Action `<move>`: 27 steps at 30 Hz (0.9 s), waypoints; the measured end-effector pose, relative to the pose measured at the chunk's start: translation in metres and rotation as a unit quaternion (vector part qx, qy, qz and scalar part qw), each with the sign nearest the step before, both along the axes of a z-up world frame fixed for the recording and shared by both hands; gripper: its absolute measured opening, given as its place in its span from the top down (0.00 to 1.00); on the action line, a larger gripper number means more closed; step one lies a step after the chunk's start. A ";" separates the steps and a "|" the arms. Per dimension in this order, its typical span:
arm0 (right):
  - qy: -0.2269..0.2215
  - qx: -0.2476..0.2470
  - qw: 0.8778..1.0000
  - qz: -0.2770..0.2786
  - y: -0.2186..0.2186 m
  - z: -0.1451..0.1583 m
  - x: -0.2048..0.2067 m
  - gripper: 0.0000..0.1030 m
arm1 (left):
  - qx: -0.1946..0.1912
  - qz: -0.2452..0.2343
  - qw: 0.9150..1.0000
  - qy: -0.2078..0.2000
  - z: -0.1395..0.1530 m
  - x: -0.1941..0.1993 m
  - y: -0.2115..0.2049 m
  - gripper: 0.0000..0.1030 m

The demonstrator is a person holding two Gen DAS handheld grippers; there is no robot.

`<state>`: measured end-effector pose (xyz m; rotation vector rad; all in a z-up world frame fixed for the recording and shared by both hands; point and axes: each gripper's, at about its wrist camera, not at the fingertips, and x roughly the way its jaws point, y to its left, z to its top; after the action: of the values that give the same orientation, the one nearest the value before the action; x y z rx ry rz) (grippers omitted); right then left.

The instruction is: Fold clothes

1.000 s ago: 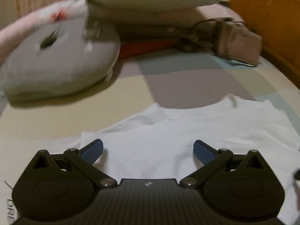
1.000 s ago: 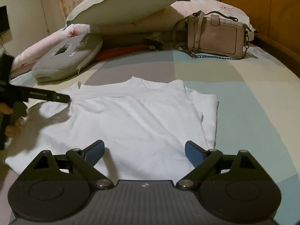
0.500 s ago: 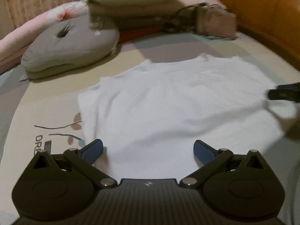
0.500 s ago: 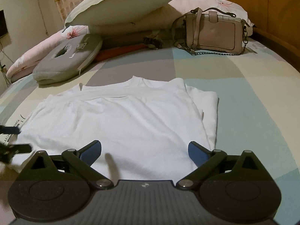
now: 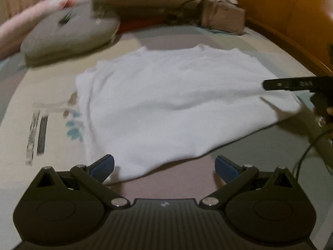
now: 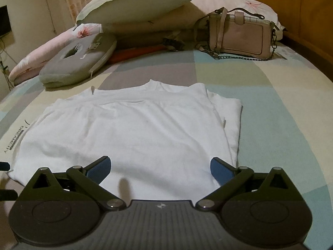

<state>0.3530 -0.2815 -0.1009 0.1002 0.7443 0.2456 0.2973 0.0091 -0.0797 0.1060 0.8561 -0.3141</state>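
Two grippers hang over the near hem of a white T-shirt (image 6: 133, 133) spread flat on the bed (image 6: 281, 108), neck hole pointing toward the pillows. The right gripper (image 6: 160, 167) has its jaws spread wide with nothing between them but the shirt's lower edge below. The left gripper (image 5: 164, 165) is just as wide open and empty, its left blue pad over the shirt's corner and its right one over bare bedspread.

The right wrist view is sharp and shows what the other blurs: one sleeve folded in along the shirt's right side, a pink handbag (image 6: 239, 37) with a chain strap standing against the pillows, a grey cushion (image 6: 79, 60) with a hole in it, and a large pale pillow (image 6: 135, 4) on top of the pile. The left wrist view, smeared, alone shows the right gripper from the side, a dark bar reaching in over the shirt's far edge, with a cable (image 5: 308, 154) trailing below it.
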 end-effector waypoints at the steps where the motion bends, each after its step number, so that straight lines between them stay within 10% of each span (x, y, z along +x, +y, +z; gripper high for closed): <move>1: -0.001 -0.001 1.000 0.001 0.000 0.001 -0.002 0.00 | -0.005 -0.006 1.000 0.004 -0.002 0.002 -0.005 0.01; 12: 0.005 0.019 1.000 0.020 -0.018 0.006 -0.018 0.00 | -0.033 -0.026 0.998 0.037 -0.015 0.003 -0.033 0.01; 17: -0.018 -0.010 0.997 0.074 -0.007 0.015 -0.035 0.00 | 0.075 -0.026 0.997 -0.023 -0.002 -0.005 -0.046 0.01; 19: -0.031 -0.043 0.993 0.104 0.004 0.017 -0.043 0.00 | 0.173 -0.040 0.982 -0.060 -0.005 -0.009 -0.061 0.01; 22: -0.056 -0.107 0.982 0.147 0.026 0.016 -0.056 0.00 | 0.311 -0.087 0.939 -0.115 -0.021 -0.019 -0.083 0.01; 27: -0.066 -0.166 0.966 0.189 0.048 0.012 -0.065 0.00 | 0.392 -0.133 0.895 -0.164 -0.034 -0.022 -0.104 0.01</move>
<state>0.2876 -0.2336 -0.0891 -0.3781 0.6576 0.4823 0.2757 -0.0946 -0.1139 1.0127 0.5852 -0.1795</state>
